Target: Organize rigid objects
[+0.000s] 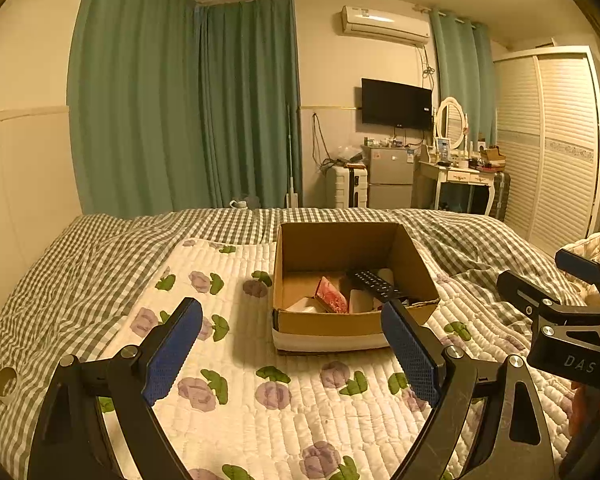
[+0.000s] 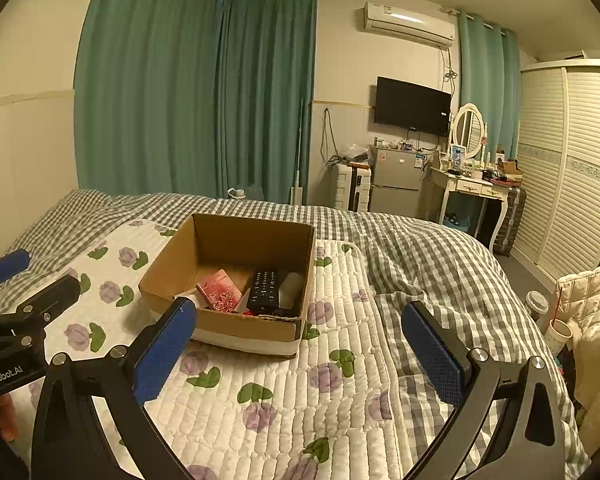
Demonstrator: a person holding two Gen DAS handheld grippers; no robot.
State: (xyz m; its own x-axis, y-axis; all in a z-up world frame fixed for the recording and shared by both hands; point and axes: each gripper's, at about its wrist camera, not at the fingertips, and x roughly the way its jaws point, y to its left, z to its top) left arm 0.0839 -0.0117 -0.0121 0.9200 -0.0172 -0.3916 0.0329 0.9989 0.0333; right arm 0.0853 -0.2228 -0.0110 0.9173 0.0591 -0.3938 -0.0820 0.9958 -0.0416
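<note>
Both grippers, left gripper [image 1: 292,354] and right gripper [image 2: 300,354], hung wide and empty; cardboard box [image 2: 256,330], frame centre, already held remote [image 2: 263,290]; best withdraw slowly.

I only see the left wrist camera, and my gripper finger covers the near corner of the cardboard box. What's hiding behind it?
Observer: Just the near end of the black remote control. It lies flat, buttons up, in the cardboard box.
Operator: Is there anything past the bed on the right side?
Observer: Yes, two cups beside the bed: a lidded cup and an open cup with a straw.
Operator: Is my other gripper holding something?
Observer: No. The right hand-held gripper is open, with nothing between its fingers.
</note>
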